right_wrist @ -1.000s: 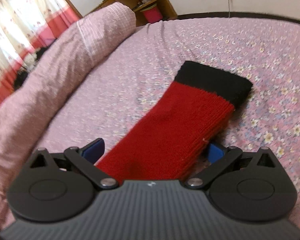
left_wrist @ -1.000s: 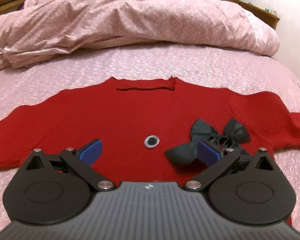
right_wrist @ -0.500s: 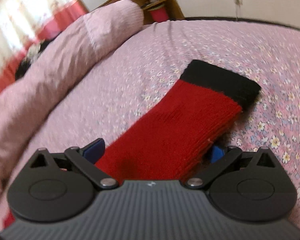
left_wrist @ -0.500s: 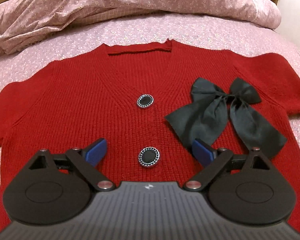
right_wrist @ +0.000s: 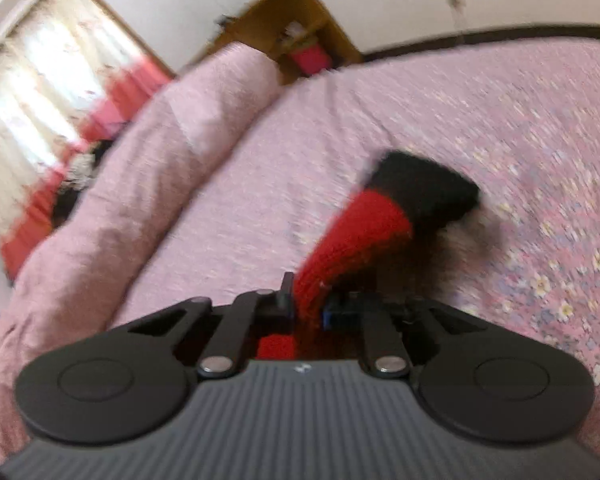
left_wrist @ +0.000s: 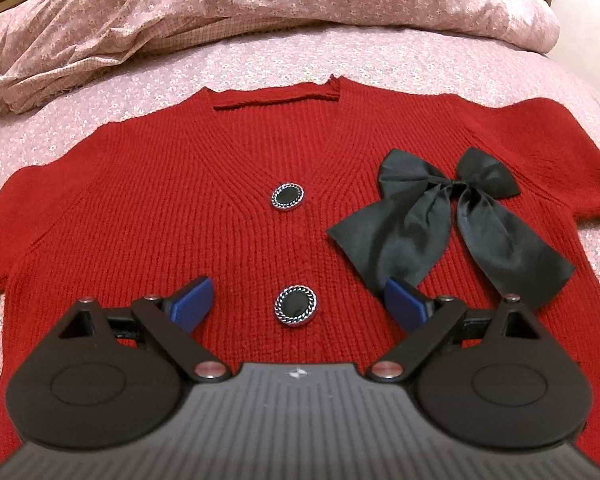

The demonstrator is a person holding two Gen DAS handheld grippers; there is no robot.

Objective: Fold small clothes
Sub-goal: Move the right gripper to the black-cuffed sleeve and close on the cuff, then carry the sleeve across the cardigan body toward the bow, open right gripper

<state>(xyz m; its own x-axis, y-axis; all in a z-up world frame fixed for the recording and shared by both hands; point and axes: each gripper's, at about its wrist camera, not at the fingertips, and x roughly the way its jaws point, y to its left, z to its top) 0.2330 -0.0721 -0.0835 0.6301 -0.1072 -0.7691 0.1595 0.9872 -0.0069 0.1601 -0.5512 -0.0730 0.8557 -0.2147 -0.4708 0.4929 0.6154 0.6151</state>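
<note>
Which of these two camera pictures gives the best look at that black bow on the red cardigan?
The left wrist view. There the black bow lies whole and sharp on the chest of the red cardigan, loops and tails spread out. The right wrist view shows none of it, only a blurred sleeve with its black cuff.

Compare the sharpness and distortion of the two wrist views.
Left wrist view: sharp; knit ribs of the red cardigan and sheen on the black bow read clearly, fisheye bowing the bed. Right wrist view: motion-smeared; the red sleeve and its black cuff are soft-edged, the window blown out.
</note>
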